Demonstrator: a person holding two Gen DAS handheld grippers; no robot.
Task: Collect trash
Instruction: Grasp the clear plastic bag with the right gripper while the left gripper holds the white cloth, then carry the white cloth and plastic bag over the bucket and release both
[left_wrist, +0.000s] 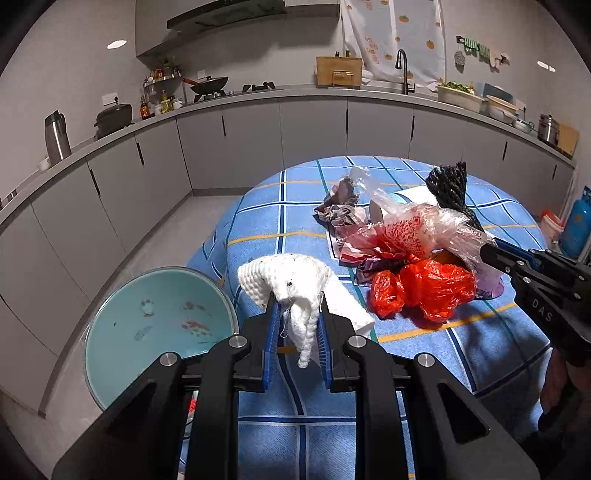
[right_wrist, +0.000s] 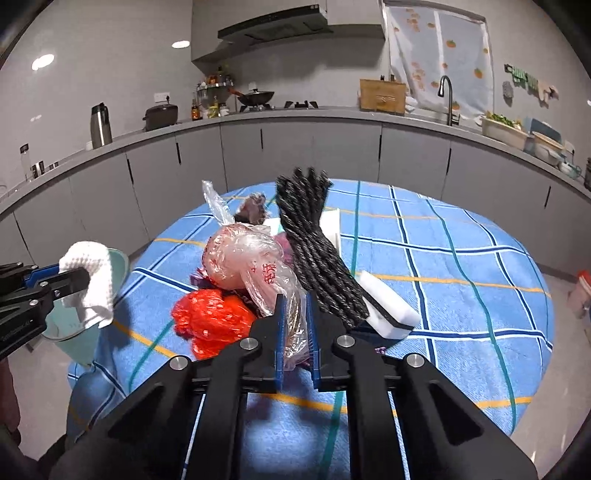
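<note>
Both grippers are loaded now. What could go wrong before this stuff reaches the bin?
1. The left gripper pinches only a hanging fold of the white cloth; it may slip free short of the teal bin.
2. The right gripper holds the clear plastic bag; the black rope bundle beside it could snag.

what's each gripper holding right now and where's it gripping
The left gripper pinches the white knitted cloth at a hanging fold. The right gripper clamps the clear plastic bag by its bunched end.
</note>
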